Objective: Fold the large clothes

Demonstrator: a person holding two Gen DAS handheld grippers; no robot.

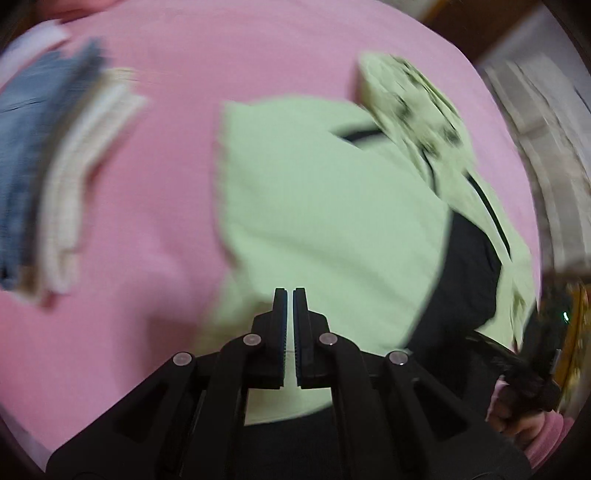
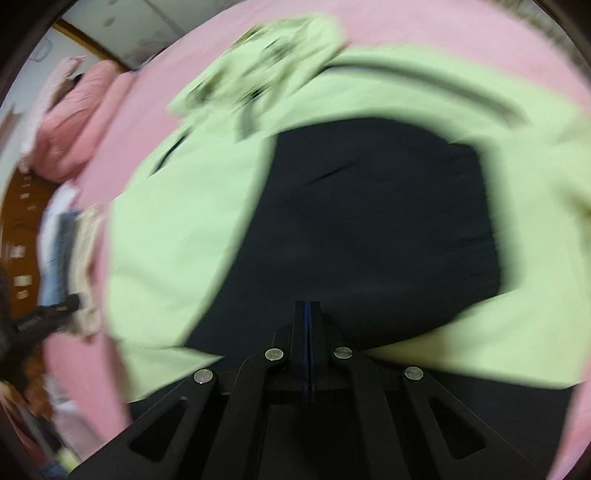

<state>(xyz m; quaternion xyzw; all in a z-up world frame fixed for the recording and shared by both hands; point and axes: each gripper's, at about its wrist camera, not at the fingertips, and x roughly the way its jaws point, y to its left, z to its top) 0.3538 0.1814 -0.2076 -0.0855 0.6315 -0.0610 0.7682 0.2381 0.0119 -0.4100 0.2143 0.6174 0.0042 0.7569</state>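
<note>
- Your left gripper [image 1: 290, 291] is closed, a slit between its pads, nothing visibly held, above the green garment [image 1: 317, 206].
- Your right gripper [image 2: 307, 304] is fully closed over the garment's dark lining [image 2: 369, 229]; grip unclear.
- Garment lies on the pink sheet [image 1: 155, 184], beside folded clothes [image 1: 55, 177].

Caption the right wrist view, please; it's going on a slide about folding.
Shut right gripper poised over a light green garment with dark lining, spread on a pink bedsheet.

Folded stack [image 1: 48, 177] left; pink sheet [image 1: 177, 155] between seemingly bare.
</note>
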